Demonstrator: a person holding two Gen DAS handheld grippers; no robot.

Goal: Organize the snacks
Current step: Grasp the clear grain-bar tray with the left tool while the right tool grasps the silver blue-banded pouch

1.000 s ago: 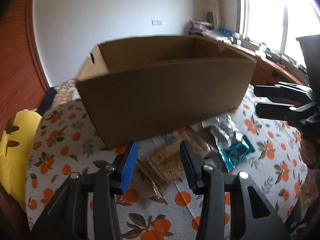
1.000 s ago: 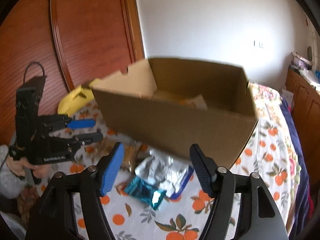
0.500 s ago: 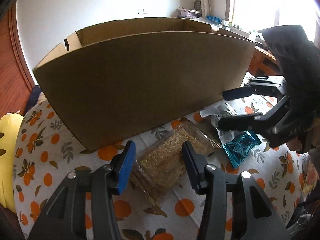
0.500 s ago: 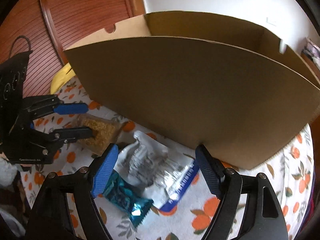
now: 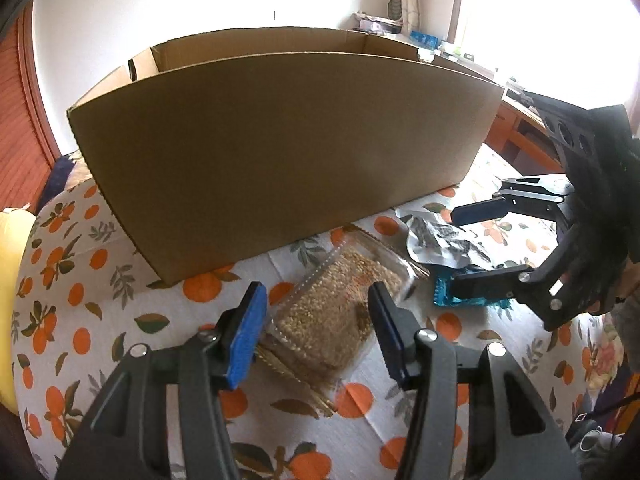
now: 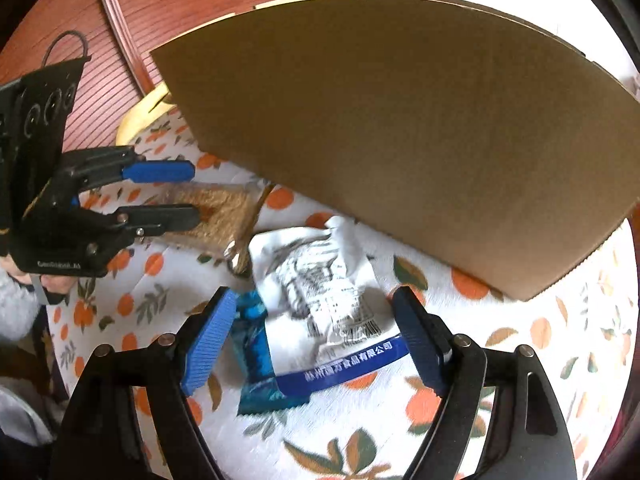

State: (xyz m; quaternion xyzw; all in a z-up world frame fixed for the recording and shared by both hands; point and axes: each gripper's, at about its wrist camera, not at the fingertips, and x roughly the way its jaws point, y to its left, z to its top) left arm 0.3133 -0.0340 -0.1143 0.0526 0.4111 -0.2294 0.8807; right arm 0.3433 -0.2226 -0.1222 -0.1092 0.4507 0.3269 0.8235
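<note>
A large open cardboard box (image 5: 280, 148) stands on a cloth printed with oranges and leaves (image 5: 80, 312), filling the far half of both wrist views. Three snacks lie on the cloth just in front of its near wall. The leftmost is a clear packet of golden-brown grain snack (image 5: 340, 304); the left gripper (image 5: 316, 328) hangs over it, pointing steeply down, with the packet between its blue-padded fingers. Its jaws are opening, standing roughly as wide as the packet, and the pads sit at the packet's sides without visibly pressing it. In the right wrist view the same packet (image 6: 216, 208) shows between those two fingers, lying flat on the cloth. To its right lies a crumpled white and silver packet (image 6: 324, 296) with black print and a blue band of white Chinese characters along its near edge; it lies partly on a small teal foil packet (image 6: 252, 344) that sticks out on its left and near sides. The right gripper (image 6: 316, 336) is spread wide over these two, one pad at the teal packet's left edge and the other at the white packet's right edge, and neither packet looks gripped. Between the grain packet and the white one lies a shiny golden thing (image 6: 240, 256) that cannot be made out. A yellow cushion (image 5: 12, 280) lies at the cloth's far left.
</note>
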